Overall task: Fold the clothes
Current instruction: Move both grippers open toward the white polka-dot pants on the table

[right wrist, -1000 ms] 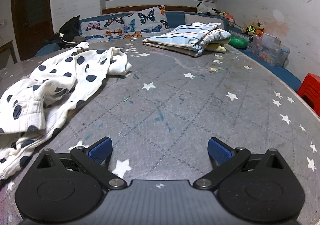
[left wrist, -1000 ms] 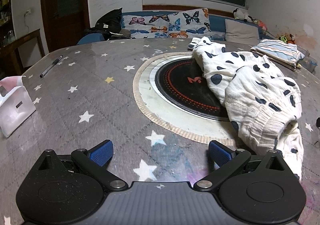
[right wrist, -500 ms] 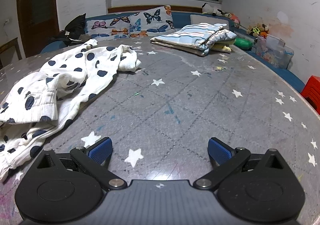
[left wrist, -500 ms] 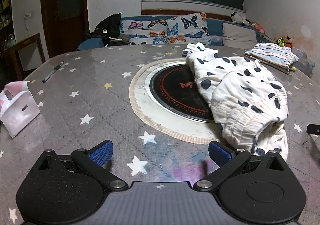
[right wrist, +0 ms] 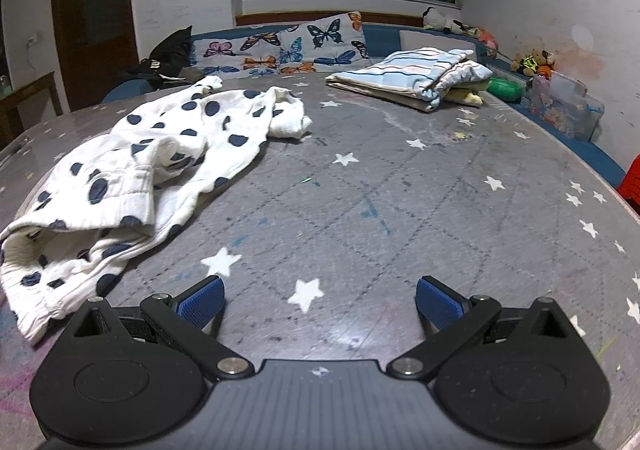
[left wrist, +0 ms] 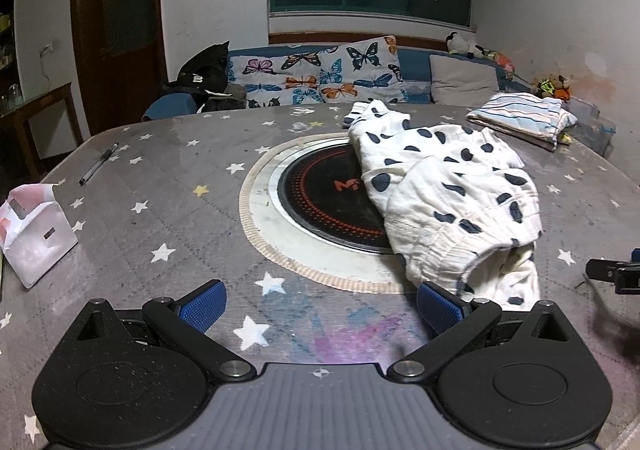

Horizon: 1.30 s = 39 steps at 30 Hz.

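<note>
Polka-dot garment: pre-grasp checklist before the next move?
1. Left gripper fingers apart, nothing between them: ok.
2. Right gripper fingers apart, nothing between them: ok.
3. Polka-dot garment flat for folding: not ok, bunched, partly over the round cooktop.
4. Waistband edge reachable at the near end: ok.
5. Folded striped pile clear of the work area: ok, lies apart.
6. Grippers aligned on the garment: cannot tell.

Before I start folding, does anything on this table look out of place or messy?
Yes. The white dark-spotted garment lies crumpled, partly draped over the round black cooktop set in the grey star-patterned table. The striped folded clothes look tidy. Both grippers are open and hold nothing.
</note>
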Available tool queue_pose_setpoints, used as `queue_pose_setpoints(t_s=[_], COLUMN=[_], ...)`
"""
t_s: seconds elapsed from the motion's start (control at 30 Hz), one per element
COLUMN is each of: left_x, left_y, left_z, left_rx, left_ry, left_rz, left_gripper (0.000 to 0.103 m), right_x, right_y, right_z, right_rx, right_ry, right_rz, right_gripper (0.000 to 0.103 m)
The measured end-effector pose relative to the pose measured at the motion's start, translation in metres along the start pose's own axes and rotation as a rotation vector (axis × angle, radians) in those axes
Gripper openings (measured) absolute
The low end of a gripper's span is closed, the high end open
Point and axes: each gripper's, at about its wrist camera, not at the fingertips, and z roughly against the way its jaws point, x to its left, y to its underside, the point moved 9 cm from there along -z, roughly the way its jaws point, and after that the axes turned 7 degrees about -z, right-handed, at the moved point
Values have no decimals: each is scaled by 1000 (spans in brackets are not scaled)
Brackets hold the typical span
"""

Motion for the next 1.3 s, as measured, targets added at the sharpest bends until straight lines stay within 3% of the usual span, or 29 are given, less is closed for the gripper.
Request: queue_pose_setpoints(t_s=[1.3], left_x=[-43], left_y=[-1], left_z=[21], left_rx=[-29], left_ry=[55], left_rz=[-69], left_gripper=[103], right_x=[34], right_y=[20], right_z=[25], right_rx=[6], right_ry=[-104], right_rz=[45], right_gripper=[103])
